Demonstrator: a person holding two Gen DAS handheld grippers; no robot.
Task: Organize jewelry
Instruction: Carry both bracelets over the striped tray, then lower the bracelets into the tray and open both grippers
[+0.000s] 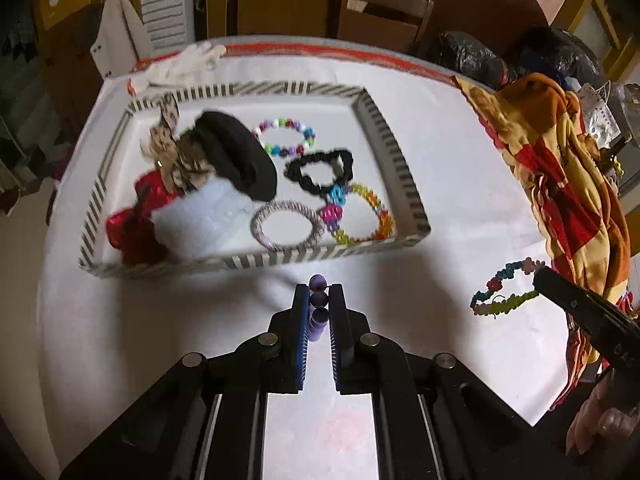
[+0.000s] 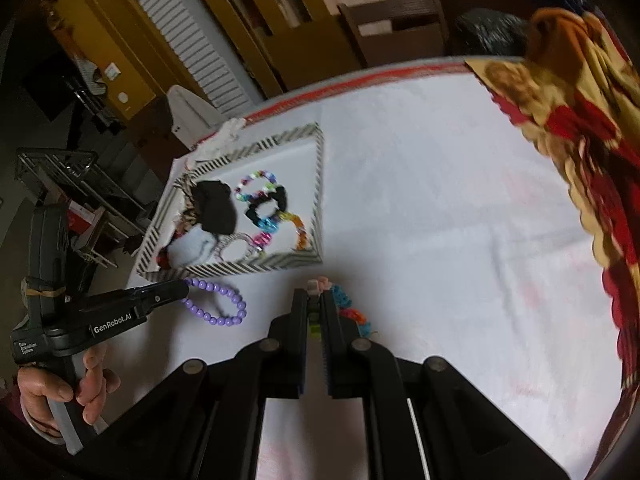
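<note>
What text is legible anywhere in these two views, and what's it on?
"GenRobot.AI": on the side of the left gripper, right wrist view.
Small white print on that gripper's handle: too small to read.
Embossed marks on the right gripper, left wrist view: too blurred to read.
Nothing else legible.

Patterned cloth, wooden chair

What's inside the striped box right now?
The striped box holds a beaded bracelet, black scrunchie, flower bracelet, woven band, black pad, white fluff and red fabric. Anything beneath those is hidden.
</note>
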